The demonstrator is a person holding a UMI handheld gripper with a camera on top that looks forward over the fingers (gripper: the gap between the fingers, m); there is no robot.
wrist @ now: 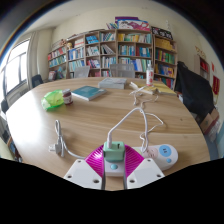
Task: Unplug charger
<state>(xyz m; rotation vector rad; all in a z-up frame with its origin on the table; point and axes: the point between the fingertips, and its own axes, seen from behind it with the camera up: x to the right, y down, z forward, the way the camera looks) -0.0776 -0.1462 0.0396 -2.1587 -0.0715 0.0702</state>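
Magenta pads are borne on the white fingers (92, 172), and between them a pale green and white charger (114, 153) is seen. White cables (128, 118) are trailed just ahead of the fingers over a light tan desk (100, 118). A round white and blue object (166, 154) is shown beside the fingers. Beyond them, a green container (53, 99) and a blue book (88, 93) are seen before wooden bookshelves (115, 52) filled with multicoloured spines.

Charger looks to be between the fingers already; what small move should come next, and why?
Probably close the gripper on the charger: it stands between the open fingers, not yet pressed, still seated in the power strip on the table. Then pull it out.
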